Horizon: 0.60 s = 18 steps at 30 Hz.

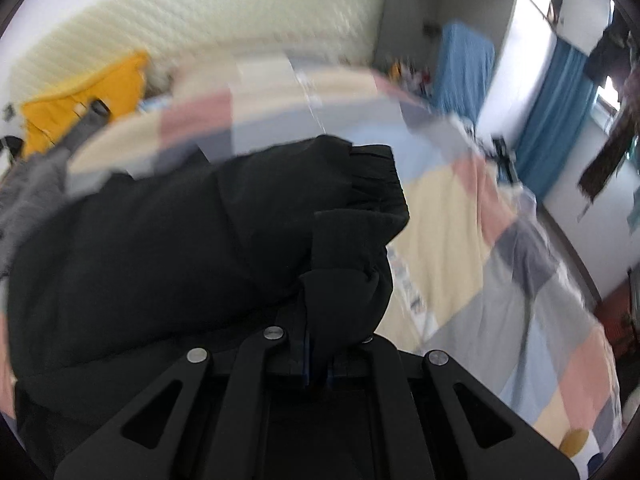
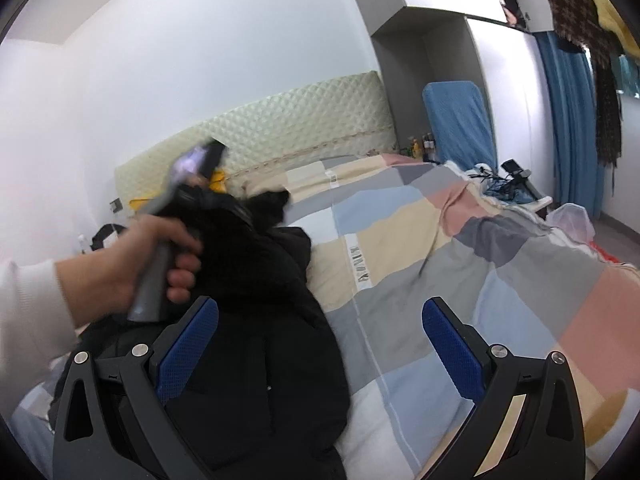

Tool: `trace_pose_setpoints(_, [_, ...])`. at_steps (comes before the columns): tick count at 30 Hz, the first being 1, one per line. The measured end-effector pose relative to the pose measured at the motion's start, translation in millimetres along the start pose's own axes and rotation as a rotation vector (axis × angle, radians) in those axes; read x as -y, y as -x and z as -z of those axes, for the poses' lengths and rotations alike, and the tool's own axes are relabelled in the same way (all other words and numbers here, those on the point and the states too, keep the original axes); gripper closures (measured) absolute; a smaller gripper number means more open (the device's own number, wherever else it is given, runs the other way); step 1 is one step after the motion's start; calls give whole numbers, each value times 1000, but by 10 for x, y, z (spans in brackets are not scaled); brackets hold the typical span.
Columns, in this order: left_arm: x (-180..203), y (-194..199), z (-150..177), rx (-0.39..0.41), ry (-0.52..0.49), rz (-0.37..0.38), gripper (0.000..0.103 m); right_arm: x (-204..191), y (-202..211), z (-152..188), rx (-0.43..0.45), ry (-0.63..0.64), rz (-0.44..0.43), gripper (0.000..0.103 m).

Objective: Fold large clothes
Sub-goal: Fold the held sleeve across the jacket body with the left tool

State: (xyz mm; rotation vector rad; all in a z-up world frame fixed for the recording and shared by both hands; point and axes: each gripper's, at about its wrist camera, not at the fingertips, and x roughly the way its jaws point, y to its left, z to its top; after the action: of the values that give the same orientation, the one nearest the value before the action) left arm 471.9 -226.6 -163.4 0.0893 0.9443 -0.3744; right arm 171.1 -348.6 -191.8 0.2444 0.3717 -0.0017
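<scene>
Left claw (image 1: 316,368) pinches black jacket (image 1: 180,248); right claw (image 2: 320,344) spread above patchwork bedspread (image 2: 420,280).

The patchwork quilt (image 2: 400,248) on the bed has a white strip (image 2: 359,266) with dark letters on it. The letters are sideways and too blurry to read. The left wrist view shows the strip (image 1: 408,284) too, just as blurry.

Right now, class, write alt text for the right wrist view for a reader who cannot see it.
The right gripper, jaws wide open and empty, hovers over a black jacket lying on a patchwork quilt. At left, a hand holds the other gripper's handle over the jacket.
</scene>
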Motion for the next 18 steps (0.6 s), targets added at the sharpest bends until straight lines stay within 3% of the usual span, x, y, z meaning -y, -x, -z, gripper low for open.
trace_pose_setpoints(3, [55,-268,70,-75,-45,-35,98,-54,-78,24,-15,22,-12,1])
trace_pose_setpoints(8, [10,-454,105,-108,-30,-19,98,-39,-218,58,-48,11,-10,1])
trace_pose_setpoints(14, [-19,-423,93,-99,-32,15,96,-5,-159,54,-8,-13,14,1])
trace_pose_setpoints(18, [-5,-354,94,-103,-66,-10,92,-22,-151,35,7,0,33,1])
